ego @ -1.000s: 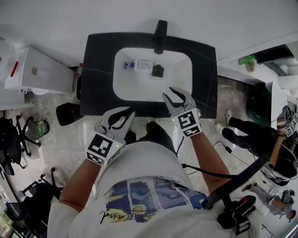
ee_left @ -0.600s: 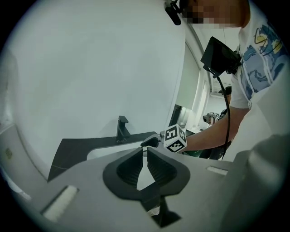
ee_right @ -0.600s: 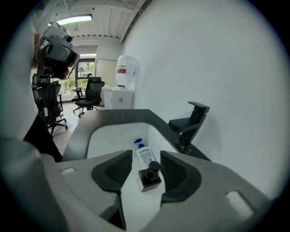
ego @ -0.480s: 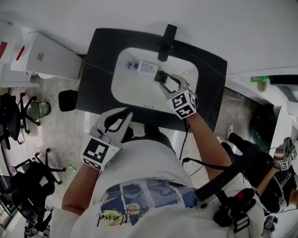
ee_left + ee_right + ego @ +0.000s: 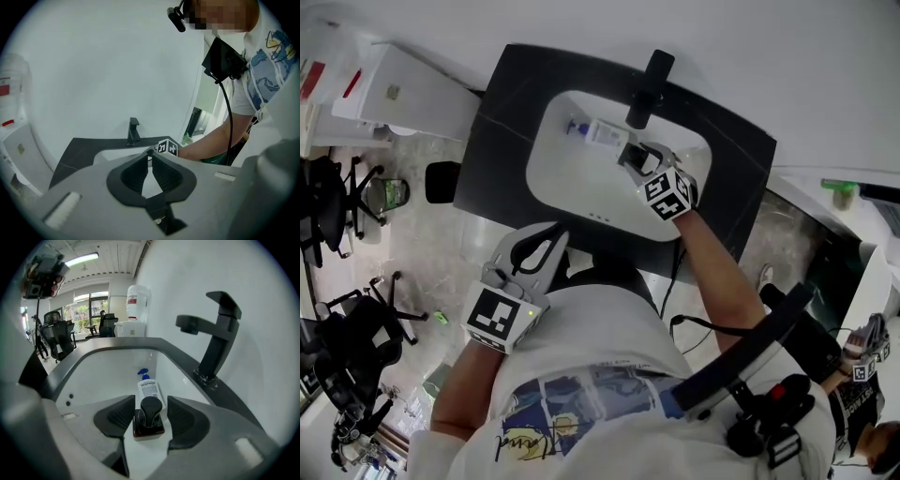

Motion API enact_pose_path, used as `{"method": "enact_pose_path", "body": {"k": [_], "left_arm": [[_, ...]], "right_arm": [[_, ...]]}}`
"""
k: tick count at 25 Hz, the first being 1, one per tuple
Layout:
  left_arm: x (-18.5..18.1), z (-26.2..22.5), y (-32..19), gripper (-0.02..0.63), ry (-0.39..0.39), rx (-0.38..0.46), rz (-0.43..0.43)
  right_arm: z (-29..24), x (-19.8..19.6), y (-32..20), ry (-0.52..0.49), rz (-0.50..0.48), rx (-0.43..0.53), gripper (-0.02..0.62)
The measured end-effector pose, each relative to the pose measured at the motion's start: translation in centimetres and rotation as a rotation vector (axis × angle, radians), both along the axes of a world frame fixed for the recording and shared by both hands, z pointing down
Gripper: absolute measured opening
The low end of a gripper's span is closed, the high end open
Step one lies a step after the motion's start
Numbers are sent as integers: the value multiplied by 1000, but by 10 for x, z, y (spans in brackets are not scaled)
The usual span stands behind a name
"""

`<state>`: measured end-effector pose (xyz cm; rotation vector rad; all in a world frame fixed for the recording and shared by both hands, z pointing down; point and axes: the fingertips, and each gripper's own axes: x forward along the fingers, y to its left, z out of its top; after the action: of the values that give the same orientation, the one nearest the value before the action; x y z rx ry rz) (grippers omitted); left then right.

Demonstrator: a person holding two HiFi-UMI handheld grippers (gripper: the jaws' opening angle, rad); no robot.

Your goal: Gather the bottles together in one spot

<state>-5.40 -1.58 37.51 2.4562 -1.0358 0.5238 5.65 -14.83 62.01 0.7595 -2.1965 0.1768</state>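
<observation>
A white bottle point(image 5: 600, 132) with a blue pump lies on its side in the white sink basin point(image 5: 572, 178). Just right of it stands a dark square bottle point(image 5: 628, 150) with a black pump cap point(image 5: 150, 408). My right gripper point(image 5: 636, 159) reaches down into the basin. Its jaws have just been opening and now stand on either side of the dark bottle point(image 5: 149, 426), with the pads point(image 5: 122, 414) clear of it. The white bottle point(image 5: 150, 391) lies just beyond. My left gripper point(image 5: 546, 242) hovers at the counter's near edge, its fingertips point(image 5: 151, 153) together and holding nothing.
A black faucet point(image 5: 647, 86) rises behind the basin, close above my right gripper point(image 5: 151, 401), and shows as the faucet point(image 5: 213, 341) at the right. The dark countertop point(image 5: 502, 141) surrounds the sink. Office chairs point(image 5: 342, 328) and white cabinets point(image 5: 384, 94) stand at the left.
My right gripper has moved from the counter's near edge forward and down into the basin, around the dark bottle. My left gripper has shifted only a little.
</observation>
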Motion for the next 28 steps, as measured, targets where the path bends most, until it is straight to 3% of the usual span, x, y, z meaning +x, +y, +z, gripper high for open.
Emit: {"method": "enact_pose_path", "body": {"k": [13,18,28], "left_arm": [[-6,3,5,29,-21,-18,-65],[-3,6,5,23,-37,-11,-43],[10,0,0,23,-25,12,39]], "right_arm": [[27,-7,-6,-30,-12,-36,176],[27,-6,-5,-22,0,-40,173],[-5,16,-2,-76,113,-23,172]]}}
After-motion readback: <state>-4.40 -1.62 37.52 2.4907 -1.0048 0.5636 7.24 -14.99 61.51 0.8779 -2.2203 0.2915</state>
